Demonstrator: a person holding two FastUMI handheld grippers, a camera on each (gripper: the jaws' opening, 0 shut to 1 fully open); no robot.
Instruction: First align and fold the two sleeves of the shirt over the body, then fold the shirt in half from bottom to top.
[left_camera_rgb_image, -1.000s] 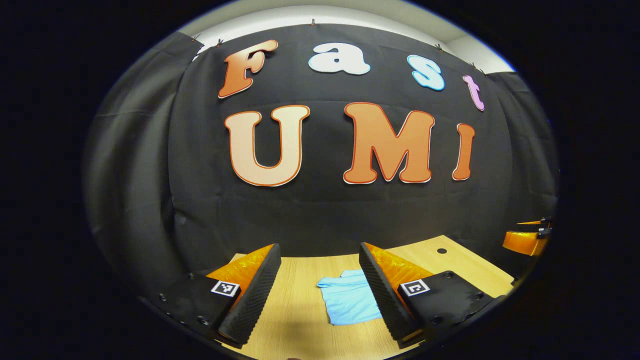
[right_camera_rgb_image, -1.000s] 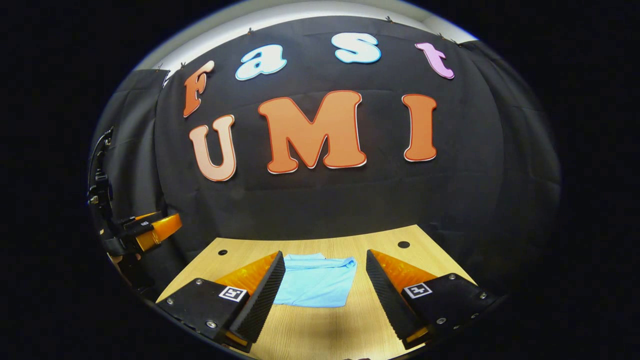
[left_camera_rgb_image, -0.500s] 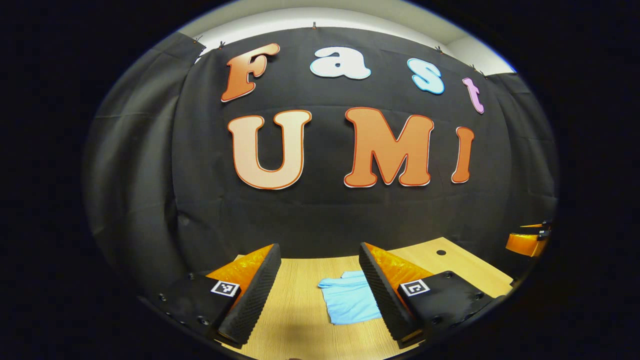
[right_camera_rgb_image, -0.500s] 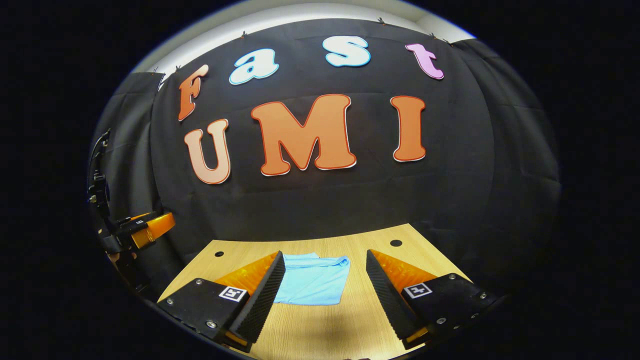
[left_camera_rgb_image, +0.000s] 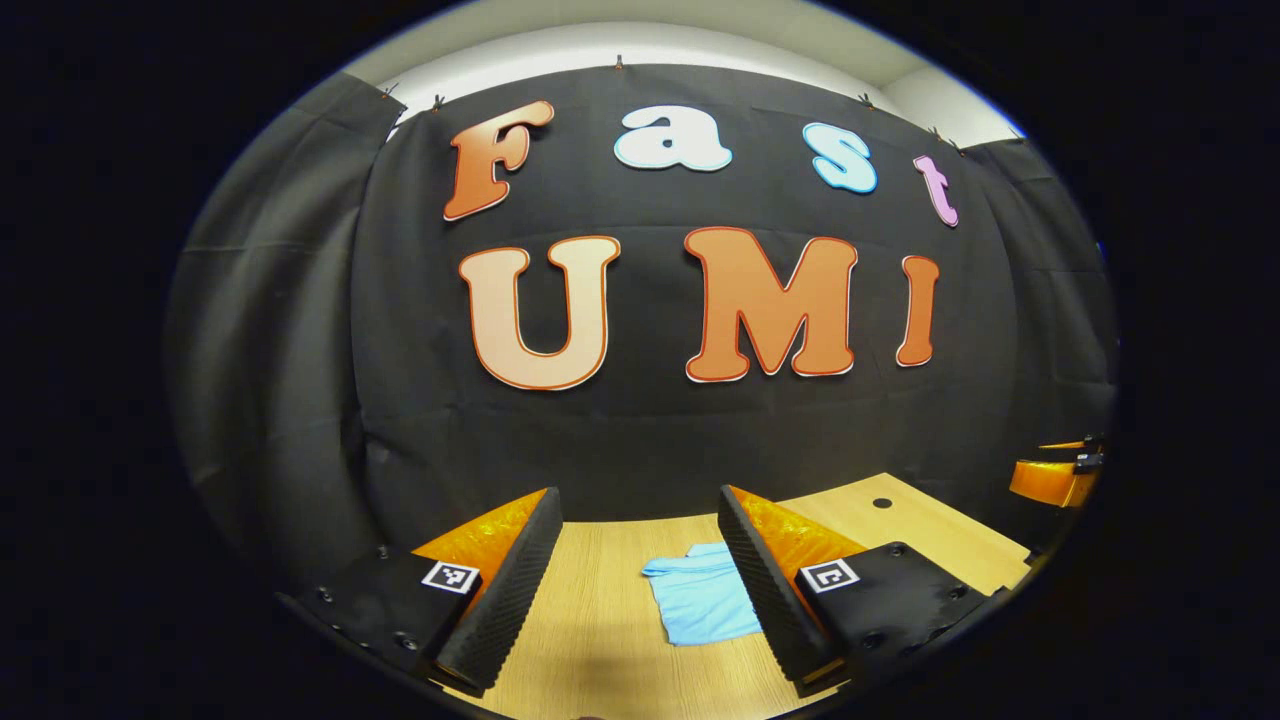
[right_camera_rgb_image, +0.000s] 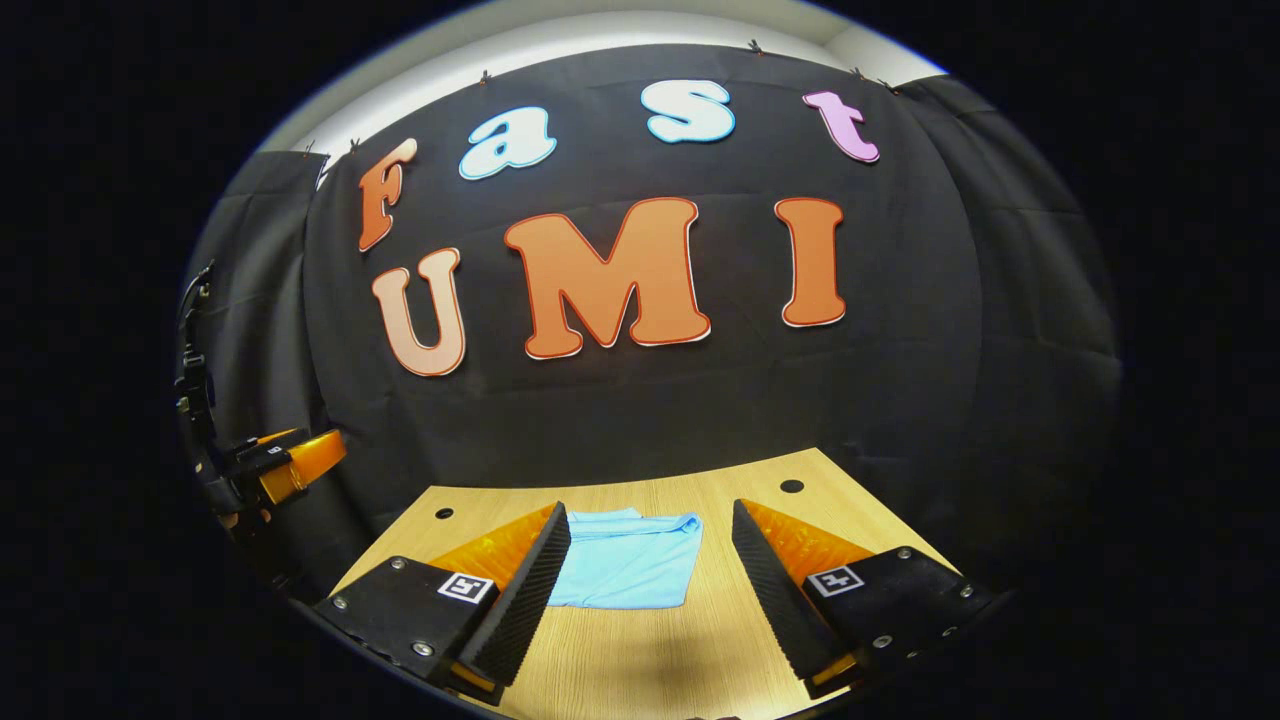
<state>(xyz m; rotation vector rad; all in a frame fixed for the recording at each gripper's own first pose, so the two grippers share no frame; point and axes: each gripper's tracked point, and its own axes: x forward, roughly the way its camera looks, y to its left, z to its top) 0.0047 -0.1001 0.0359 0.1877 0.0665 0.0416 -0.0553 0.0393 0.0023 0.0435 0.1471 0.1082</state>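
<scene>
Both tools barely shifted, hovering spread above folded shirt (right_camera_rgb_image: 625, 562).

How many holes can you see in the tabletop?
2, in the right gripper view: one hole at the far left, another at the far right. The shirt may hide more.

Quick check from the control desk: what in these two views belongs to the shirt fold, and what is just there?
In the job:
- light blue shirt, a compact rectangle on the table
- left gripper, jaws open, above the table
- right gripper, jaws open, holding nothing

Just there:
- wooden table
- two round holes in the tabletop
- black cloth wall
</scene>
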